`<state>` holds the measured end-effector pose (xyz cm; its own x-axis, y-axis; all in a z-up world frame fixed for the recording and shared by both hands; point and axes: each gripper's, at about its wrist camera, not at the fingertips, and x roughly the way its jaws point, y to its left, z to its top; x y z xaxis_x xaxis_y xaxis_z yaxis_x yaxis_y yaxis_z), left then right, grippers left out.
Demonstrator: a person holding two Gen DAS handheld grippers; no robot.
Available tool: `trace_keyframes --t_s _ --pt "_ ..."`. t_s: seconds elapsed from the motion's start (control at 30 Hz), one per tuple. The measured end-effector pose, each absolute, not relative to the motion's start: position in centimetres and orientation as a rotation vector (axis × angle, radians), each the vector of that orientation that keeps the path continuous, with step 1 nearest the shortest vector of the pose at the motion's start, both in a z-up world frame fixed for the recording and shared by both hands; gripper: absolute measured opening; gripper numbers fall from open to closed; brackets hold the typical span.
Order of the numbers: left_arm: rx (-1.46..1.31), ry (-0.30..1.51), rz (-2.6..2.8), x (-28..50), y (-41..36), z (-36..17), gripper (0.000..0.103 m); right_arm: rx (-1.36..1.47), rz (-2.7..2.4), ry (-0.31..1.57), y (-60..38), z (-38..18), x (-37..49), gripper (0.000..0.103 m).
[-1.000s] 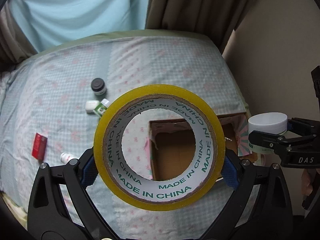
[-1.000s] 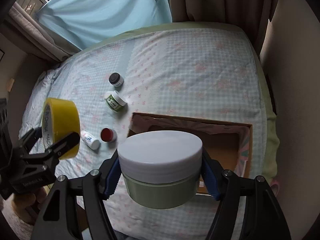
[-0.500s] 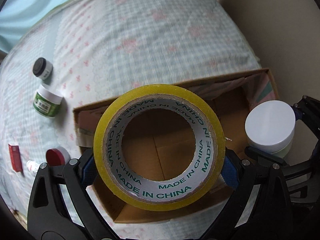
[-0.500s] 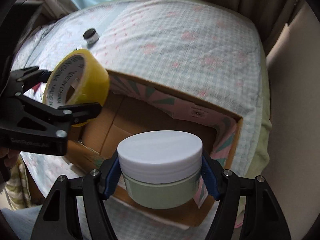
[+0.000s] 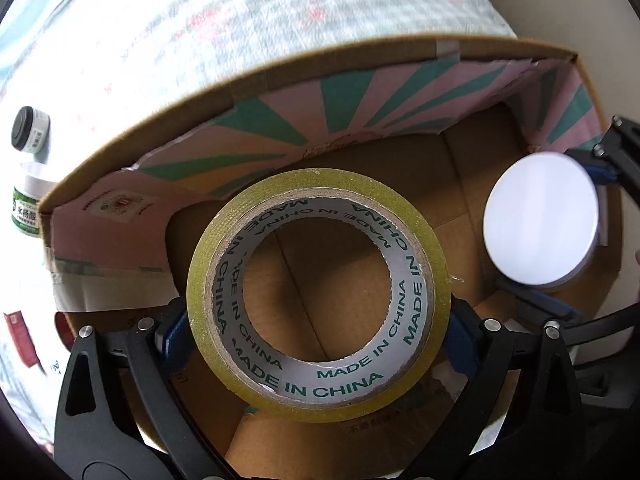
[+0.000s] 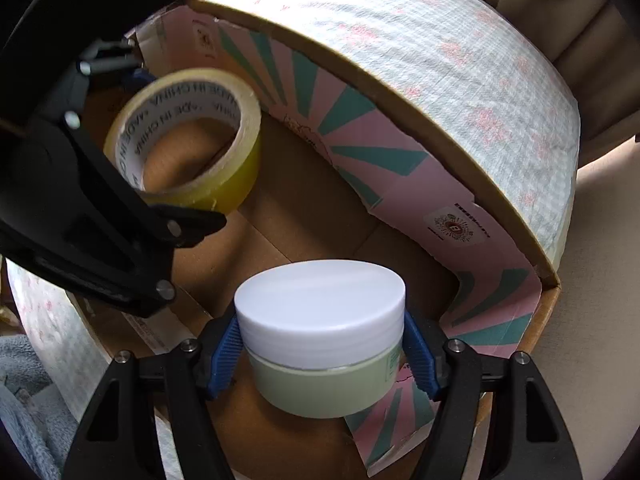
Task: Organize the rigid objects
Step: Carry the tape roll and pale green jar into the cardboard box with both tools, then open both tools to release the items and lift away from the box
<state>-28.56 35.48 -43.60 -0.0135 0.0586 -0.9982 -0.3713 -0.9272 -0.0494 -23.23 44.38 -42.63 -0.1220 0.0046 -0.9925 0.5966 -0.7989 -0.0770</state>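
Note:
My left gripper (image 5: pixel 318 336) is shut on a yellow tape roll (image 5: pixel 216 288), its hole facing the camera, low inside the open cardboard box (image 5: pixel 360 50). In the right wrist view the left gripper (image 6: pixel 160 148) holds the tape roll (image 6: pixel 240 160) at the box's left end. My right gripper (image 6: pixel 322 352) has a pale green jar with a white lid (image 6: pixel 320 320) between its blue pads (image 6: pixel 226 344), which still lie against the jar's sides while the jaws are opening. The jar sits low at the right end of the box (image 6: pixel 400 92). The left wrist view shows that jar (image 5: pixel 540 220) lid-on.
The box lies on a checked bedsheet (image 5: pixel 240 20) beside a cream wall (image 6: pixel 600 240). Left of the box on the sheet are a black-capped jar (image 5: pixel 28 132), a green-labelled jar (image 5: pixel 26 208) and a red packet (image 5: pixel 20 336). Curtains (image 6: pixel 560 20) hang behind.
Both grippers have come down from above the bed into the box, the left one also moving sideways over it. Tape roll and jar stayed between their pads.

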Motion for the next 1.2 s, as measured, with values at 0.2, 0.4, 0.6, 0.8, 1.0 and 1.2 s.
trace_keyframes --t_s 0.2,0.4,0.6,0.8,1.0,1.2 --pt "-1.922 0.329 2.092 -28.2 35.0 -41.4 0.103 1.699 -2.060 0.508 46.0 -40.4 -22.3 0.103" --pt "-1.900 0.337 2.119 -27.4 34.8 -39.5 0.103 1.775 -2.071 0.510 46.7 -39.8 -20.9 0.103" --pt "-1.875 0.345 2.140 -27.8 33.3 -37.4 0.103 1.777 -2.102 0.494 46.4 -37.6 -20.0 0.103" --pt "-1.812 0.341 2.177 -26.0 32.8 -33.8 0.103 1.797 -2.136 0.471 45.2 -35.0 -20.2 0.103" --pt "-1.753 0.278 2.235 -23.7 32.3 -29.9 0.103 1.788 -2.186 0.483 45.2 -31.7 -19.2 0.103" --pt "-1.691 0.230 2.349 -20.6 29.7 -24.8 0.103 1.698 -2.285 0.433 44.3 -26.9 -18.5 0.103"
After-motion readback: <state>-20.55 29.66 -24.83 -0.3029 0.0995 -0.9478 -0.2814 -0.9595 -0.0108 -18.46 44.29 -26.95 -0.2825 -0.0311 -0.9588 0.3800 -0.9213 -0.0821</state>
